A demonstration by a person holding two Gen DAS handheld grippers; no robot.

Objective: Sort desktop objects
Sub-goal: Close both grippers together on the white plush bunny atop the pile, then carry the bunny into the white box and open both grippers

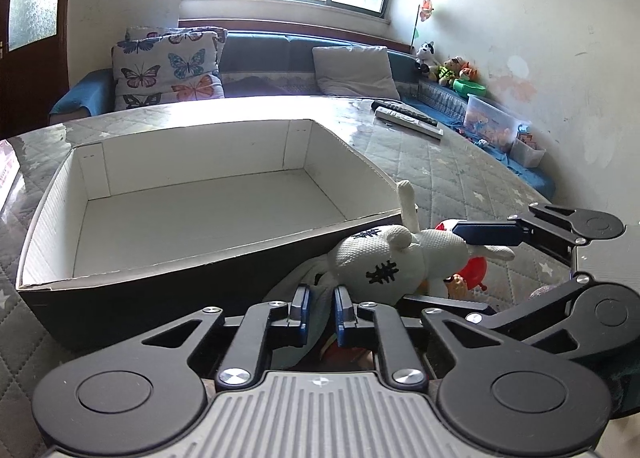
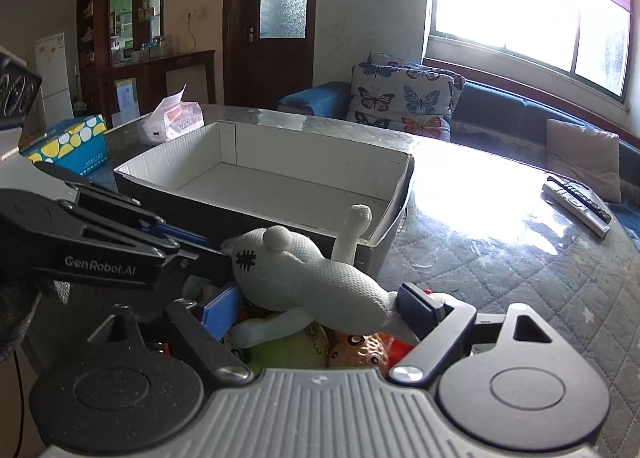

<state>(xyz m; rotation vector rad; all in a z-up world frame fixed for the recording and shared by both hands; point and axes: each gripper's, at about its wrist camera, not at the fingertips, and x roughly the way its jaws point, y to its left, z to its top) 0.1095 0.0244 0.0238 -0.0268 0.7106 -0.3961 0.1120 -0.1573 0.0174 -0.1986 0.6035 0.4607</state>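
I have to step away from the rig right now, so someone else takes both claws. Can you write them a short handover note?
Left claw: nearly shut on a pale cloth item in the toy pile; whether it truly grips is hard to tell.
Right claw: open, jaws on either side of the white plush toy, not pressing it.
Toys: all heaped on the table against the near wall of the cardboard box; yellow, orange and red toys lie under the plush.
Done: nothing is in the box.
Left: grip the plush, lift it into the box, then the remaining toys.
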